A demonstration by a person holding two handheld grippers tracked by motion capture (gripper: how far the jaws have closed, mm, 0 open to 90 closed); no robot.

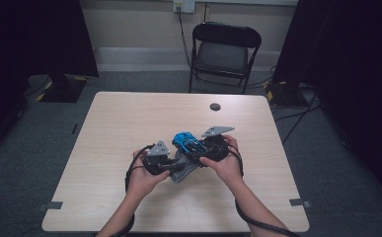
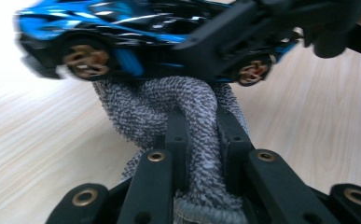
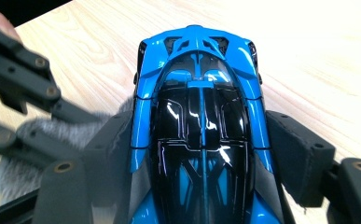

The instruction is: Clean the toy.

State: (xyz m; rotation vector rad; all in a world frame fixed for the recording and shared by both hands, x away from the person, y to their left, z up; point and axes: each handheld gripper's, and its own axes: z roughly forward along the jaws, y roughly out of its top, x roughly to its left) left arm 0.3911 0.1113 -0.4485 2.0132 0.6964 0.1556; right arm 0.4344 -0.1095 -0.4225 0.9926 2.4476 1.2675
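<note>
blue toy car [image 3: 201,135] clamped, grey cloth [image 2: 169,107] pinched beneath

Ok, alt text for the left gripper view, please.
The left gripper pinches a bunched grey cloth between its black jaws, just under a blue toy car. Another gripper's dark jaw crosses the car's side, above a pale wooden table.

Pale wooden table [image 1: 129,128], black folding chair [image 1: 224,52] behind, grey carpet [image 1: 30,148], cream wall [image 1: 139,22]
</note>
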